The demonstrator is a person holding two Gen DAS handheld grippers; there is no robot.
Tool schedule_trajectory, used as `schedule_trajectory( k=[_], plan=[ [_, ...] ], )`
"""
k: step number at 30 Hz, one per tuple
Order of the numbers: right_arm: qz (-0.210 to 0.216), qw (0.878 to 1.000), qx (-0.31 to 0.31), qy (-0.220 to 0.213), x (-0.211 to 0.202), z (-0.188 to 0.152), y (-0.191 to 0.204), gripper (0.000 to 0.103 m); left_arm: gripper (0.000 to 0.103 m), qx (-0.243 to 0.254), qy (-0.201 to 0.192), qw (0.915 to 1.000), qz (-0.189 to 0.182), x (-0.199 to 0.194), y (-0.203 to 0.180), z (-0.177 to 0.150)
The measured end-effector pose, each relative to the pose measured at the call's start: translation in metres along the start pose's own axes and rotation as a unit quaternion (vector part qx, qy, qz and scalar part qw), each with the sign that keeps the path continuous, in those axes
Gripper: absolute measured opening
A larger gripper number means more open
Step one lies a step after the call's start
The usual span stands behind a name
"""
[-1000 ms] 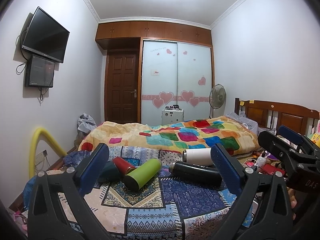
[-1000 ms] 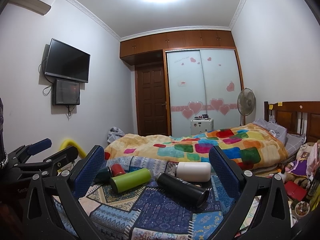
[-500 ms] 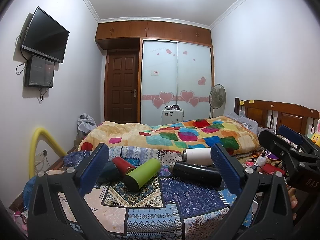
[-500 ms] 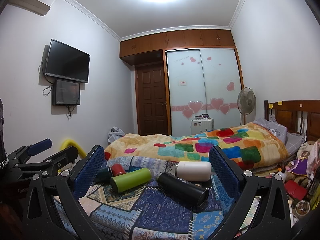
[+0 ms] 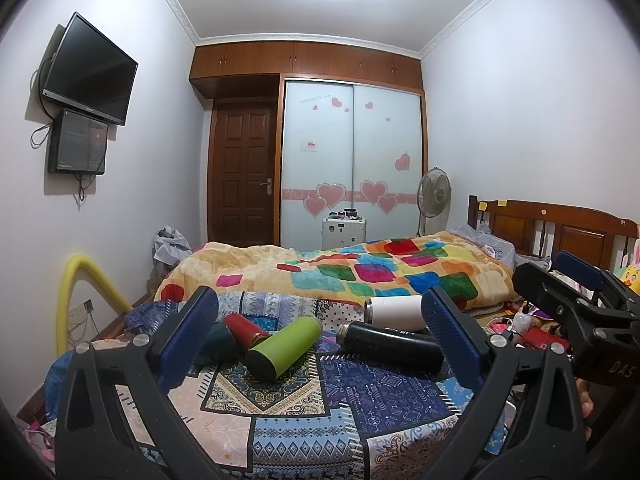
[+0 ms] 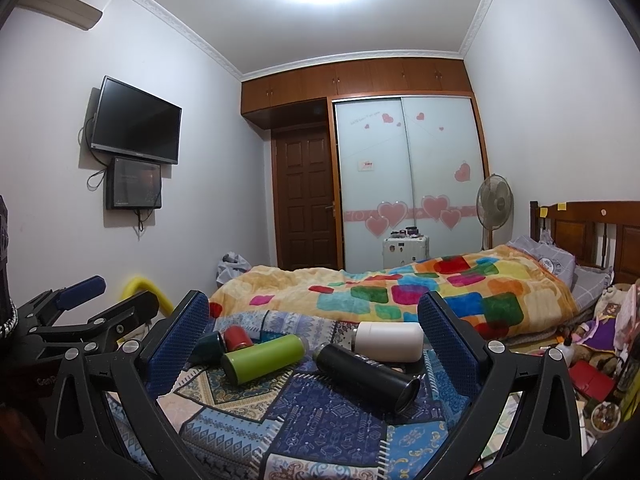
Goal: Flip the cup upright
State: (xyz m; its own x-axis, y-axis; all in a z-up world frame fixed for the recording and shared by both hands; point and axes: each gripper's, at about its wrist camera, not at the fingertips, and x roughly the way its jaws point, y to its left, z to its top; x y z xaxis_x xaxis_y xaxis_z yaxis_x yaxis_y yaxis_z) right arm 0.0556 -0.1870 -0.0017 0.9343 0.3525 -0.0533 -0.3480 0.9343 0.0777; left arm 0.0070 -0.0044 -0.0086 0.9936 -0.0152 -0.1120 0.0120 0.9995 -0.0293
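While both sets of tongs, left gripper [image 5: 318,330] and right gripper [image 6: 313,326], are being held released, rigid, slippery-looking green tumbler [image 5: 285,347], lower centre, is likely being best grasped mid-body.

We are reading only a little here. In the left wrist view, the black body of the right gripper [image 5: 576,280] is showing pale letters that look like "DAS" near its lower edge. In the right wrist view, the dark body of the left gripper [image 6: 100,292] is carrying faint lettering starting with what looks like "Gen", the rest running out of sight. To the left of the wardrobe's [image 5: 352,164] middle seam, a small white label with red marks is sticking to the left sliding door, too small to read, and faint pink script above it is staying illegible to us as well.
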Motion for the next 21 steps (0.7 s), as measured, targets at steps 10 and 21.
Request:
schedule_trajectory(
  k=[10, 21],
  plan=[
    [0.005, 0.999, -0.006, 0.034, 0.02, -0.003, -0.005, 0.103, 0.103, -0.008, 0.011, 0.9999, -0.001, 0.017, 0.004, -0.006],
    [0.011, 0.99, -0.066, 0.122, 0.088, -0.026, -0.038, 0.103, 0.103, -0.014, 0.079, 0.9967, -0.014, 0.087, 0.013, -0.03]
  ],
)
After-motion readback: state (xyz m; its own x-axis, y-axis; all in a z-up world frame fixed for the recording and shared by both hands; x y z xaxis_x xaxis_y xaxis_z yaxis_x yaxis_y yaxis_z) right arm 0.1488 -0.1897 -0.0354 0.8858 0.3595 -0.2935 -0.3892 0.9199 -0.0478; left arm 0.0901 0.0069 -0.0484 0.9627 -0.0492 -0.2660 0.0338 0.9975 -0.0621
